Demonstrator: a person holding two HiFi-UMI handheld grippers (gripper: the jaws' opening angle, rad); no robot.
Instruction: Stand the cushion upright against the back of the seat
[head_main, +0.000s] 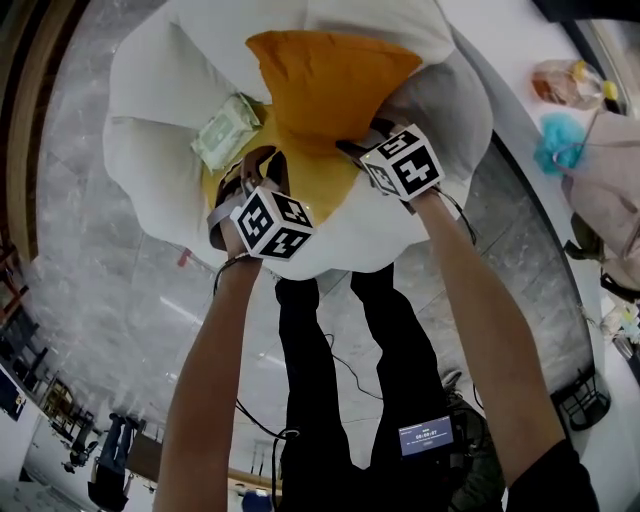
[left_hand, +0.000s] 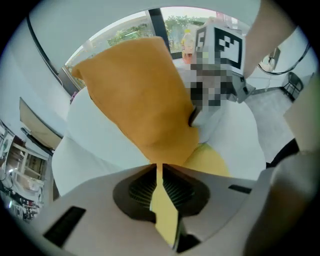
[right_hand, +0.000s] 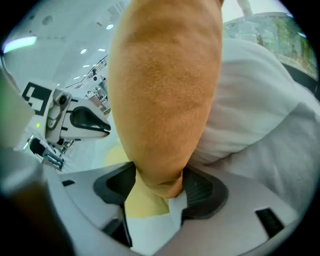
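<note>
An orange cushion leans tilted on a big white puffy seat, with yellow fabric showing under its lower edge. My left gripper is at the cushion's lower left corner. In the left gripper view its jaws are almost together, pinching that thin corner of the cushion. My right gripper is at the lower right corner. There its jaws stand wide with the cushion's rounded corner filling the gap between them.
A green and white packet lies on the seat left of the cushion. A white table at the right holds a plastic bag and a teal thing. Grey marble floor surrounds the seat; a black cable lies by the person's legs.
</note>
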